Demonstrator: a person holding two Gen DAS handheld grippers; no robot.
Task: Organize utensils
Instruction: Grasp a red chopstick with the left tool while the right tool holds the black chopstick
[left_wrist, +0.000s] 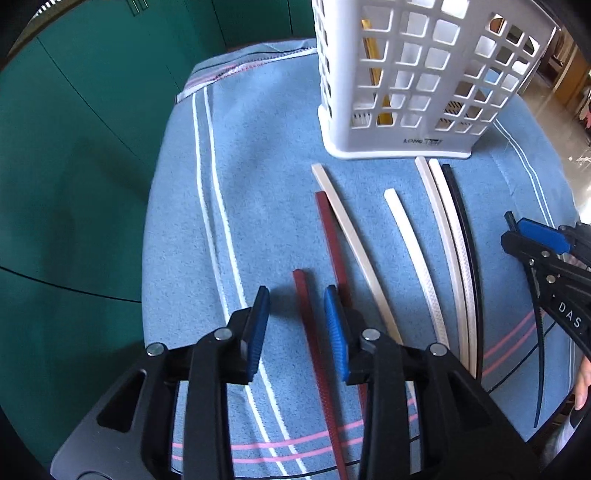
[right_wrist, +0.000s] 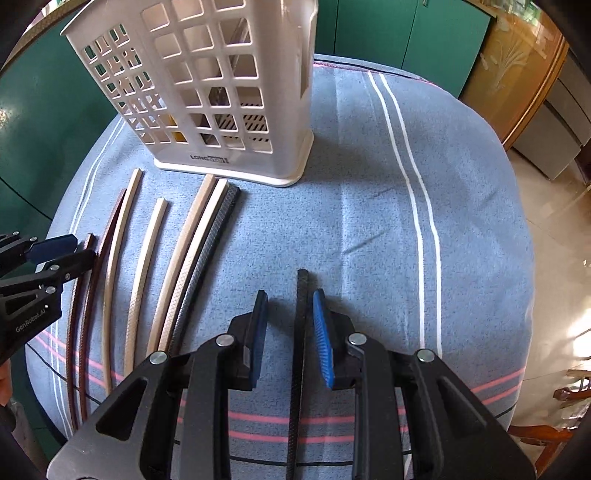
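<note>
Several chopsticks lie side by side on a blue striped cloth (left_wrist: 258, 155) before a white lattice utensil basket (left_wrist: 406, 81), also in the right wrist view (right_wrist: 207, 85). My left gripper (left_wrist: 297, 295) is open, low over the cloth, with a red-brown chopstick (left_wrist: 306, 314) lying between its fingers. A second red-brown stick (left_wrist: 330, 236) and cream sticks (left_wrist: 354, 236) lie to its right. My right gripper (right_wrist: 290, 299) is open, with a black chopstick (right_wrist: 301, 314) lying between its fingers, close to the right pad. Cream and black sticks (right_wrist: 192, 258) lie to its left.
Something yellow stands inside the basket (left_wrist: 384, 118). Green cabinet doors (left_wrist: 74, 110) surround the table on the left and behind. A wooden cabinet (right_wrist: 517, 74) and tiled floor are to the right. The cloth hangs over the table's rounded edge.
</note>
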